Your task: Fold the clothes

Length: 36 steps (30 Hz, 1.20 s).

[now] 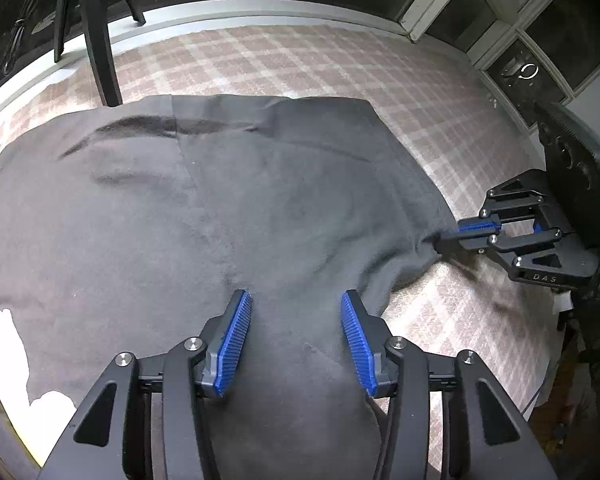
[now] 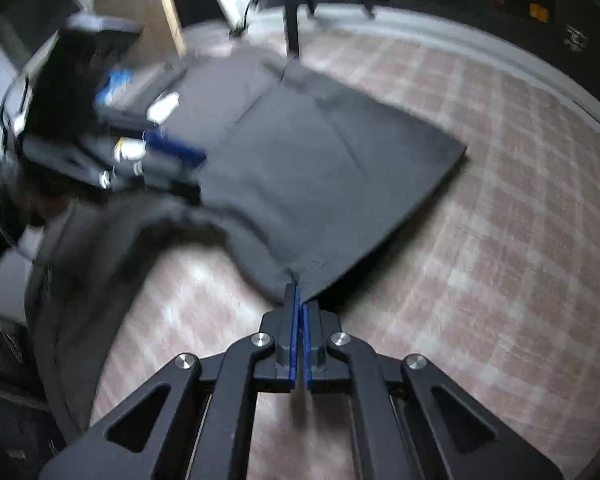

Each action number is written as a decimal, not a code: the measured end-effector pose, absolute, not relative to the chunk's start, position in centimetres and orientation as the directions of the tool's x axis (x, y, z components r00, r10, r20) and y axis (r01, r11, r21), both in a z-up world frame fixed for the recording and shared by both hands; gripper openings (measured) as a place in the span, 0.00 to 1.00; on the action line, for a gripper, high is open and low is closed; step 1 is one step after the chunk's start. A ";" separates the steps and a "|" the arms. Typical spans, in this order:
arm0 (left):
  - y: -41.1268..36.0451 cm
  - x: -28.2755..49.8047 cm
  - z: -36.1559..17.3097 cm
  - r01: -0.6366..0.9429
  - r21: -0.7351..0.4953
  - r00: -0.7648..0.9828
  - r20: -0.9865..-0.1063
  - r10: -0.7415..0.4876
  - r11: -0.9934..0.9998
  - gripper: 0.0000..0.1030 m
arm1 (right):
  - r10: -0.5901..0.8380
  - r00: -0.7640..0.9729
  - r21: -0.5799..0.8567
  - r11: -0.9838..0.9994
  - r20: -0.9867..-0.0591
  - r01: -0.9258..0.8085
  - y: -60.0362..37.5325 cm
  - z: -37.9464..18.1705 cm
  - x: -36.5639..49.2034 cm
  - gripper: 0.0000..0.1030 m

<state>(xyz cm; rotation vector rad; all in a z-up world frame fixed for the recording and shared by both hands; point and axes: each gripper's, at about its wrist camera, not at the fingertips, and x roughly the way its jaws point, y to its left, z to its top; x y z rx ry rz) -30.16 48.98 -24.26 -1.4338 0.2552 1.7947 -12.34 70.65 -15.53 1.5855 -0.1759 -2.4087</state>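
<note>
Wrist views, downward (shared garment [image 1: 228, 208])

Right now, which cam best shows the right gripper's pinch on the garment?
The right wrist view: the right gripper is centred, its jaws shut on a corner of the dark garment. The left wrist view shows that gripper small, side-on at the right edge, its tip at the garment's edge; the pinch is hard to read.

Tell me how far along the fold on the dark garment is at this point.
Early. Done: the dark garment lies mostly spread on the checked cloth, with a fold line already across it. In hand: the right gripper is shut on a corner of its edge; the left gripper is open with fabric between its fingers, not pinched. Left: grip that side, carry the edge over, finish folding.
</note>
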 end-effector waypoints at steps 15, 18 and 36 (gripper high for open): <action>56.7 -23.4 -22.1 -0.873 -0.224 -0.056 -0.837 0.544 -0.434 0.46 | -0.168 -0.556 0.345 -0.910 -0.814 -0.230 80.8 -13.9 -15.9 0.29; 59.3 -22.3 -22.5 -0.909 -0.141 -0.094 -0.849 0.521 -0.393 0.46 | -0.178 -0.535 0.343 -0.912 -0.826 -0.225 80.7 -15.6 -18.4 0.29; 48.5 -28.3 -21.3 -0.606 -0.551 -0.101 -0.662 0.743 -0.574 0.05 | -0.182 -0.690 0.416 -0.890 -0.701 -0.187 75.9 -10.7 -20.9 0.04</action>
